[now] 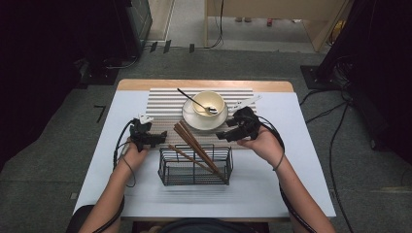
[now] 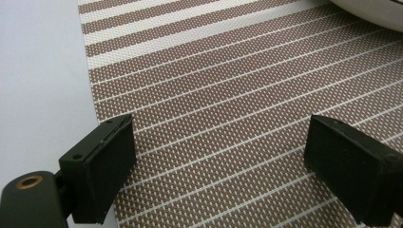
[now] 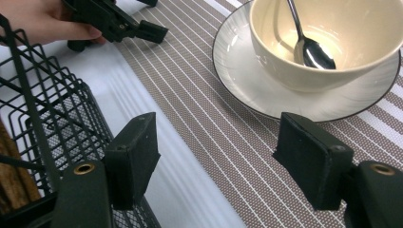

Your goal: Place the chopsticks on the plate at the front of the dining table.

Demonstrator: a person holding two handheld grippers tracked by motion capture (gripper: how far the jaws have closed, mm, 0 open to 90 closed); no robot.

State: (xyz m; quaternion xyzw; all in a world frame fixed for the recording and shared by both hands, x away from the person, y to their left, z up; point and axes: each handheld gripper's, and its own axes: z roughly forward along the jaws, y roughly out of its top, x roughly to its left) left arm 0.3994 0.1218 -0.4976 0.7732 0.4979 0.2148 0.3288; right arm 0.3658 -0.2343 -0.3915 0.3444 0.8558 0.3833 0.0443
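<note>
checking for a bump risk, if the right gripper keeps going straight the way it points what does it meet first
Probably the white saucer under the cream bowl: the open right gripper points across the brown striped placemat toward it, though height is unclear.

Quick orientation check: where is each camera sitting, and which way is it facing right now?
High view: above the person's side, looking forward and down on the table; forearms and both tools show.
Left gripper view: rides the left tool, looking down on the striped placemat.
Right gripper view: rides the right tool, facing the bowl and wire basket.
Shared: both gripper views show the placemat.
</note>
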